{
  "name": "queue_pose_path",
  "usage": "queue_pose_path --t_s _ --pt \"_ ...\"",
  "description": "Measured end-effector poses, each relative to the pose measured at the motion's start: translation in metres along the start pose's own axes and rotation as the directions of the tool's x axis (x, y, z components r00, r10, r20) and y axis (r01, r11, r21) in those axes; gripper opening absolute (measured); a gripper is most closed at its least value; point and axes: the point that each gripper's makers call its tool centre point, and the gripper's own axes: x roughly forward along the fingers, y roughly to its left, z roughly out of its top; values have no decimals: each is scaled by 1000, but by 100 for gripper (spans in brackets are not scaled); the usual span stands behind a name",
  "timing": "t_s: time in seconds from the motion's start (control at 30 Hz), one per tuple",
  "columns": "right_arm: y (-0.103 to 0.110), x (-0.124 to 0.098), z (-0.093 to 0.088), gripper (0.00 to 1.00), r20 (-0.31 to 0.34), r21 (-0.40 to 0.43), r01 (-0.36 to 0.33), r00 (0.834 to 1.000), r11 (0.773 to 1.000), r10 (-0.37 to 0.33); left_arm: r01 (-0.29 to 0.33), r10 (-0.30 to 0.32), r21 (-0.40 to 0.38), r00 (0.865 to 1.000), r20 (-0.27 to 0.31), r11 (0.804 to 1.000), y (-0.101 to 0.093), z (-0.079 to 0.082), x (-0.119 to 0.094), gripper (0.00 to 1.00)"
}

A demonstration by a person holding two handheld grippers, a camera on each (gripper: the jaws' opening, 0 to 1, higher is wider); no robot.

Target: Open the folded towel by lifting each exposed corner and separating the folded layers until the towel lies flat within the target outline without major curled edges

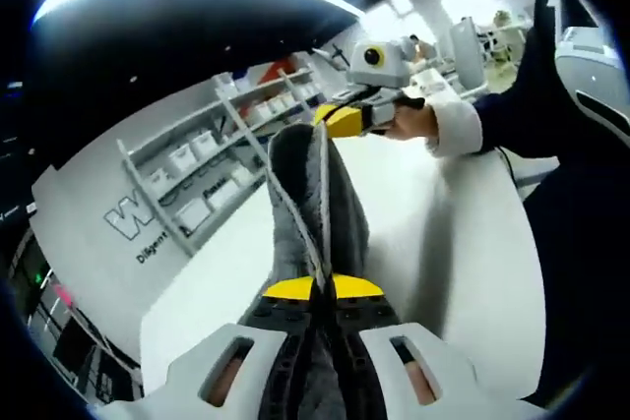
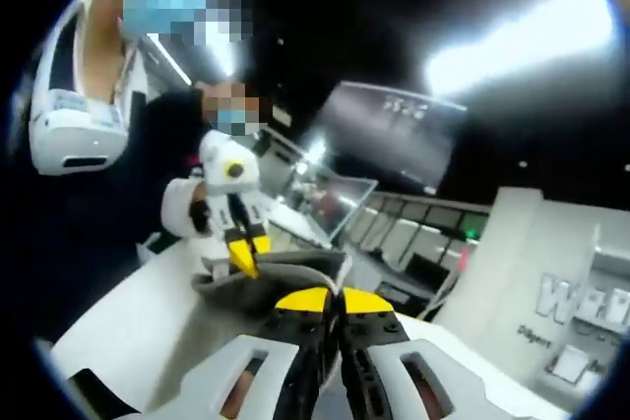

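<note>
In the left gripper view the left gripper [image 1: 323, 289] has its yellow-tipped jaws closed on one end of the grey towel [image 1: 313, 206]; the towel runs as a long band straight away from the jaws, raised above the white table [image 1: 443, 243], its far end clamped by the right gripper [image 1: 346, 119], held in a hand [image 1: 411, 122] with a white cuff. In the right gripper view the right gripper [image 2: 332, 299] is likewise closed on the towel [image 2: 281, 277]; the left gripper [image 2: 243, 261] points down onto its far edge.
</note>
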Motion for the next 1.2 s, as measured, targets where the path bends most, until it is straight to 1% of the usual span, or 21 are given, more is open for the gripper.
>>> queue_pose_path --t_s 0.07,0.1,0.13,0.17,0.2,0.27,0.33,0.43,0.5,0.53,0.6,0.63,0.67,0.7,0.77,0.8,0.9,1.0,1.1,1.2 --pt "7 -2 0 0 2 14 -36 999 999 36 27 -27 -7 1000 8 1000 -3 1 -3 4" --pt "10 -4 0 0 2 17 -53 999 998 53 60 -60 -8 998 6 998 -8 0 -4 4" --pt "14 -5 0 0 4 20 -70 998 997 70 79 -79 -7 997 6 997 -11 0 -6 4" --pt "23 -7 0 0 10 32 -116 993 993 115 102 -102 -7 995 1 995 -15 -1 -7 4" --pt "29 -8 -2 0 1 45 -147 989 988 147 123 -123 -4 992 -8 992 -18 -3 -8 4" --pt "35 -9 -4 0 -15 35 -160 987 986 161 156 -155 6 988 -20 988 -24 -5 -10 4" --pt "45 -10 -5 0 -28 37 -195 980 980 196 177 -177 9 984 -31 984 -29 -8 -12 4" --pt "57 -11 -7 0 -42 37 -224 973 974 225 191 -190 11 981 -41 982 -32 -11 -14 4" --pt "69 -13 -8 0 -59 33 -255 965 966 257 224 -223 9 973 -52 975 -40 -15 -17 4" --pt "72 -13 -9 0 -63 33 -263 962 964 264 231 -230 10 972 -56 973 -41 -16 -17 4" --pt "84 -16 -13 0 -82 39 -306 948 951 308 255 -253 24 965 -75 967 -49 -20 -19 4" --pt "88 -16 -15 0 -88 41 -321 942 946 323 259 -256 35 963 -80 965 -50 -21 -20 4" --pt "95 -17 -17 0 -100 47 -342 933 939 345 270 -264 57 961 -85 961 -54 -22 -21 4" --pt "100 -19 -19 0 -105 52 -361 925 931 365 284 -278 59 956 -90 957 -57 -23 -22 4" --pt "106 -20 -21 0 -109 58 -382 916 922 386 298 -292 65 952 -93 952 -61 -23 -23 4" --pt "112 -22 -24 0 -120 70 -400 906 914 405 306 -299 69 950 -95 950 -63 -25 -23 4" --pt "122 -26 -30 0 -128 89 -415 897 906 423 329 -320 80 942 -104 941 -70 -29 -23 4" --pt "130 -29 -36 0 -149 98 -424 888 901 434 362 -352 84 929 -115 928 -78 -33 -23 4" --pt "134 -35 -40 0 -156 119 -435 880 893 449 378 -367 85 923 -118 922 -83 -34 -22 4" --pt "139 -40 -43 0 -161 142 -458 864 878 477 397 -387 83 915 -116 914 -88 -34 -22 4"
